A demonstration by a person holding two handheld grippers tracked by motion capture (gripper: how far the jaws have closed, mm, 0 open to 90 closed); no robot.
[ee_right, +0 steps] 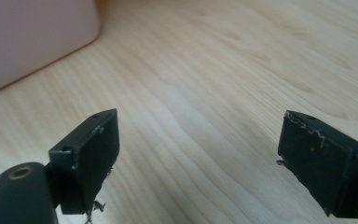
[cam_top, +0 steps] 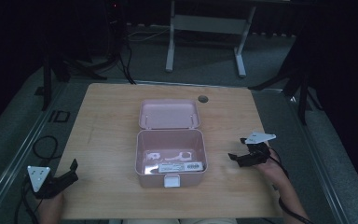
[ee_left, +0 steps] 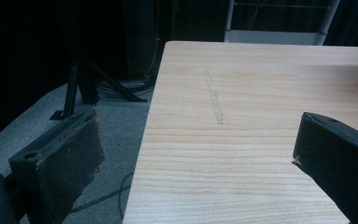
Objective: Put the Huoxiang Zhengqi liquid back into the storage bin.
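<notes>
A pink plastic box point(cam_top: 170, 158) stands open in the middle of the wooden table point(cam_top: 107, 116), its lid point(cam_top: 168, 113) folded back flat. Inside lie a white labelled card point(cam_top: 179, 167) and small white pieces point(cam_top: 179, 154). My left gripper point(cam_top: 72, 171) rests at the table's near left corner, open and holding nothing. In the left gripper view its jaws stand wide apart over the table's left edge point(ee_left: 149, 140). My right gripper point(cam_top: 237, 151) hovers just right of the box, open and holding nothing. The box wall point(ee_right: 32, 37) shows at the upper left of the right gripper view.
A round cable hole point(cam_top: 203, 99) sits near the table's far edge. Black stands point(cam_top: 51, 70) and cables point(cam_top: 44, 144) lie on the grey floor to the left. A white desk frame point(cam_top: 205, 32) stands behind the table.
</notes>
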